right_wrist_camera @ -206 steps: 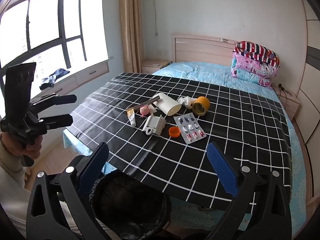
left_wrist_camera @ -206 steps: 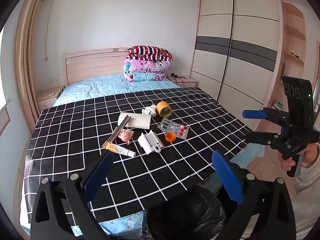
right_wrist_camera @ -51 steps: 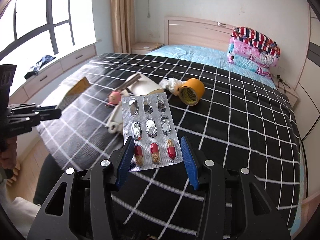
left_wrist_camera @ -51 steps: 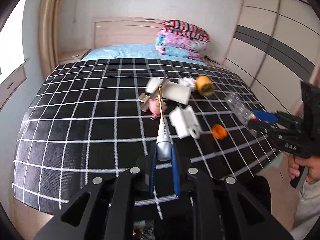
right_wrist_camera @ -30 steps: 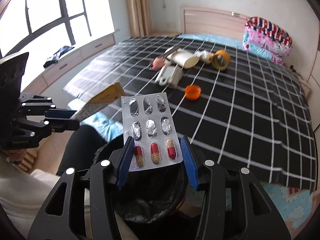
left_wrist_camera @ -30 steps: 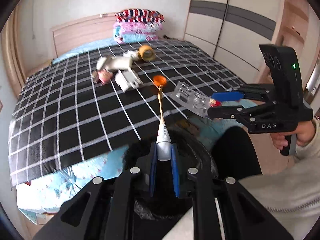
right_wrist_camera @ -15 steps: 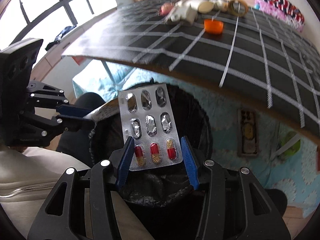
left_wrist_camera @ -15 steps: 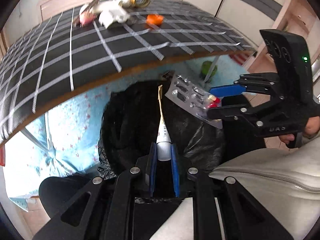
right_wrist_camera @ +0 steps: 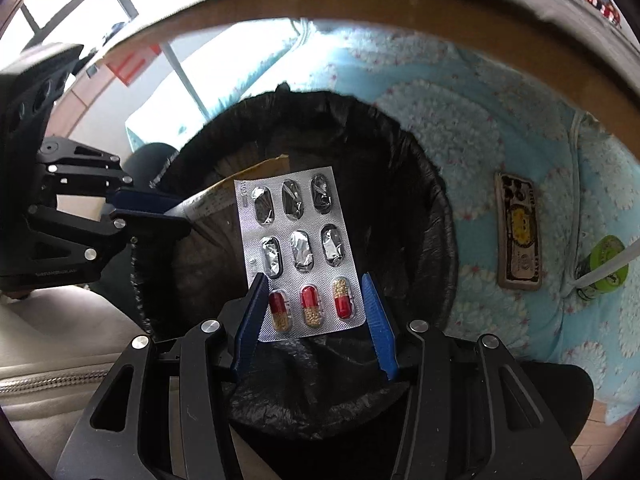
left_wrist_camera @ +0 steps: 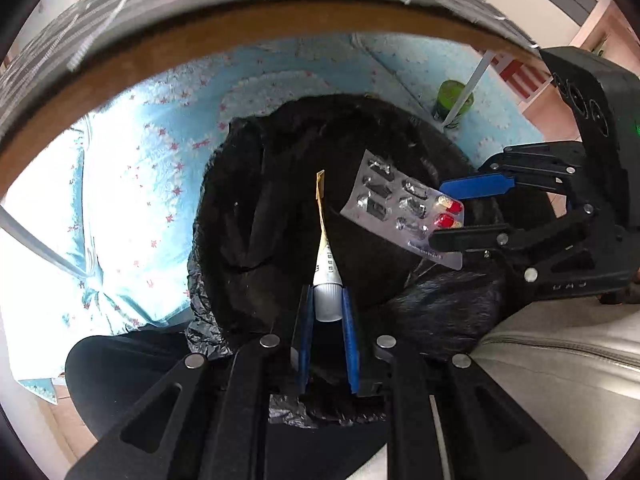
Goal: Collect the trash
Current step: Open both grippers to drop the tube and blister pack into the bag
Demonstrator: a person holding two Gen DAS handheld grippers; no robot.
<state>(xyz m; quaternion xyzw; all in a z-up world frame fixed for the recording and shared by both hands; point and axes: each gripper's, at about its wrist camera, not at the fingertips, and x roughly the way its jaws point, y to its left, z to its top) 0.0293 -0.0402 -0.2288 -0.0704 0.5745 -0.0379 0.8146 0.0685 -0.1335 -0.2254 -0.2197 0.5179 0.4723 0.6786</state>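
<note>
A bin lined with a black bag (left_wrist_camera: 248,216) (right_wrist_camera: 420,208) stands on the floor below both grippers. My left gripper (left_wrist_camera: 326,304) is shut on the cap end of a squeezed white and yellow tube (left_wrist_camera: 325,248), which points down over the bin's mouth. The right gripper (right_wrist_camera: 312,296) is shut on a silver pill blister (right_wrist_camera: 296,236), held by its side edges above the bin; three red capsules remain in its lower row. Each gripper shows in the other's view, the right gripper (left_wrist_camera: 460,208) with the pill blister (left_wrist_camera: 400,204), the left gripper (right_wrist_camera: 160,210) with the tube (right_wrist_camera: 224,196).
The board edge of the checked table (left_wrist_camera: 168,44) (right_wrist_camera: 440,12) arches over the bin. A light blue bedsheet (left_wrist_camera: 132,184) hangs behind. A green can (left_wrist_camera: 454,98) (right_wrist_camera: 604,264) and a flat rectangular case (right_wrist_camera: 518,228) lie on blue fabric to the right. A person's pale sleeve (left_wrist_camera: 560,360) is close.
Both grippers have dropped from above the table to below its edge and tilted steeply down. The tube and the blister now hang over the bin's mouth, held as before.
</note>
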